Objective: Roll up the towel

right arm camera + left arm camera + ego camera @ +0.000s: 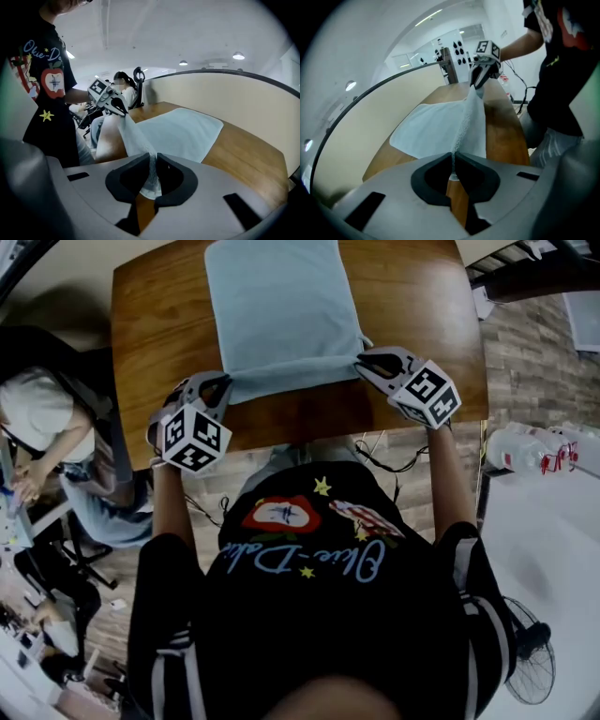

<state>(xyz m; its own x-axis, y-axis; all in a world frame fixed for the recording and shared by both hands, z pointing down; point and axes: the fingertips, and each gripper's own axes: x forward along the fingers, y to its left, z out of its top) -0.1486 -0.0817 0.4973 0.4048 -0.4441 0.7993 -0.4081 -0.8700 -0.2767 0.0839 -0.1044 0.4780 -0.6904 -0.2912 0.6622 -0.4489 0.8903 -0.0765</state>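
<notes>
My left gripper (223, 382) is at the lower left of the wooden table (155, 324) in the head view. Its jaws are closed tight on the near left corner of the pale blue towel (281, 315). In the left gripper view a thin edge of cloth comes up from between the pads. My right gripper (362, 362) is at the towel's near right corner and is pinched on it as well. In the right gripper view a bunched fold of cloth sits between the pads, with a small flap hanging below them. The towel fills the upper centre of the head view, lying flat on the table over most of its length and reaching the top of the frame. Its near edge is raised off the wood and pulled taut between my two grippers, so the cloth gathers into a ridge toward each one. The table's front edge crosses the frame just below the grippers. Another person (37, 427) sits at the left edge of the frame, beside the table.
</notes>
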